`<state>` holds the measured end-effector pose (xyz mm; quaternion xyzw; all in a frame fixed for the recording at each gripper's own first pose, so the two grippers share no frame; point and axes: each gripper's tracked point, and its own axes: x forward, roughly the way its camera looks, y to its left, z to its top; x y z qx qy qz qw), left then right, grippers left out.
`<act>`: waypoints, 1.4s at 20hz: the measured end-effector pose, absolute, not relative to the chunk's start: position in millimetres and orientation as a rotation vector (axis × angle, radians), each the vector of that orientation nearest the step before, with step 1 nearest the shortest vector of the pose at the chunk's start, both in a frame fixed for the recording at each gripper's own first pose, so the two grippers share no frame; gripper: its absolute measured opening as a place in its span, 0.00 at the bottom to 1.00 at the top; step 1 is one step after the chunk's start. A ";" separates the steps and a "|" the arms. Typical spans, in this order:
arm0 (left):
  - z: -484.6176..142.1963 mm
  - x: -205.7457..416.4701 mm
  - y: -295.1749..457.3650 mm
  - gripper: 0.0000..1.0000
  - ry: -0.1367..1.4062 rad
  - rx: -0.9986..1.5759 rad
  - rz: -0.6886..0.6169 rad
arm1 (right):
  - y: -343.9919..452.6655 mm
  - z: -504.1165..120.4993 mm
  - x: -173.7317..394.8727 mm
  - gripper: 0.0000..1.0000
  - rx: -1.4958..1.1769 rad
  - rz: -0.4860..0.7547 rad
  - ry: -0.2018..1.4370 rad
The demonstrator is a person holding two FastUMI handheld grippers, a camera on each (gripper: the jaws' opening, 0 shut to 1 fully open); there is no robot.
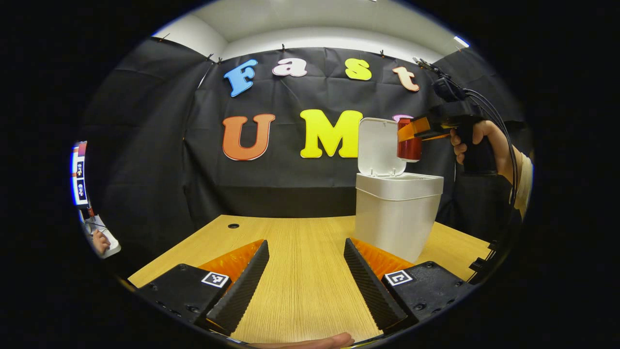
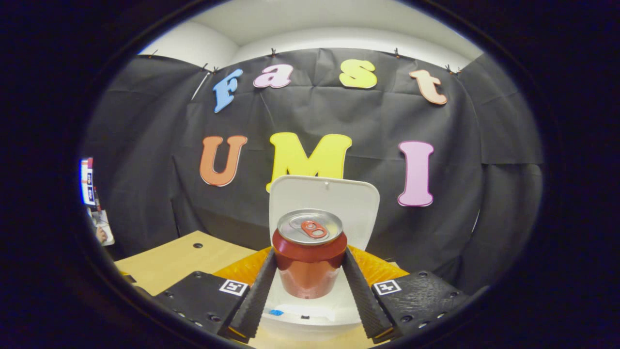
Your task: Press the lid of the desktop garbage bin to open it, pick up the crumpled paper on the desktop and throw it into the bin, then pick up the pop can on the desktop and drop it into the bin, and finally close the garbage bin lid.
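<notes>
Both fingers of the right gripper (image 2: 308,271) clench the upright pop can (image 2: 309,254) above the open garbage bin (image 1: 397,213), lid (image 1: 380,145) raised, near the desktop's (image 1: 300,271) right edge, while the left gripper (image 1: 305,276) hangs released above bare wood.

Wooden table (image 1: 300,271), small hole (image 1: 233,226) near corner

Red pop can (image 2: 309,261), white garbage bin (image 1: 395,213)

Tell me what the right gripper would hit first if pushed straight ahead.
Likely the bin's raised lid, standing just behind the pop can the right gripper holds; depth is hard to judge.
</notes>
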<state>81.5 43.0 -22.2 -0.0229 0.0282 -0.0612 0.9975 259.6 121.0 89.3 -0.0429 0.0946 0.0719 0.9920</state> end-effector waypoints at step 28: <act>-28.7 82.5 40.3 1.00 0.082 -0.048 -0.120 | 129.0 207.5 377.8 0.87 0.009 0.032 -0.011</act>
